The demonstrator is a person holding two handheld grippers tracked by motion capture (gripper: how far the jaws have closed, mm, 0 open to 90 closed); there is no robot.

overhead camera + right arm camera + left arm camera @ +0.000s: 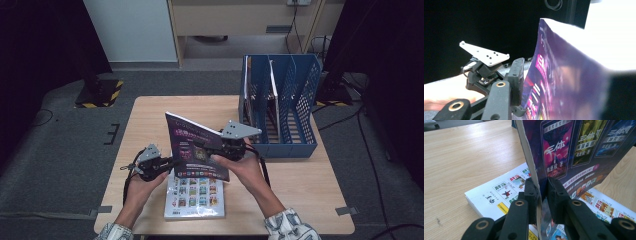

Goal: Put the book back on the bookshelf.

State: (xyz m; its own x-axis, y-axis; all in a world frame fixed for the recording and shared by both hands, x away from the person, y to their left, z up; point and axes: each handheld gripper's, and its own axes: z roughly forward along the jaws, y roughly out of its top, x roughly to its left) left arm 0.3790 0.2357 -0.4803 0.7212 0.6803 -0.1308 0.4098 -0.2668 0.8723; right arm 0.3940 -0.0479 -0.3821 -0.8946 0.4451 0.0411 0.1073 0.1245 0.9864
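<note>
the purple book [196, 145] is held up off the table [150, 120] between the two grippers, standing on edge and tilted, its long axis running from the near lower corner up to a top corner that points away from the person. its cover faces right, toward the blue file rack [280, 107].

the left gripper [167, 163] pinches the book's lower edge; in the left gripper view both black jaws press on the pages and cover [564, 155]. the right gripper [200, 145] sits at the book's right face. in its own view one jaw stands just beside the cover [554, 82], while the other is lost behind the blurred book, so whether the jaws press cannot be told.

a second book [195, 197] lies flat on the table under the raised one, partly covered by it and close to the near table edge. the rack stands at the far right corner, with bare tabletop to the left.
</note>
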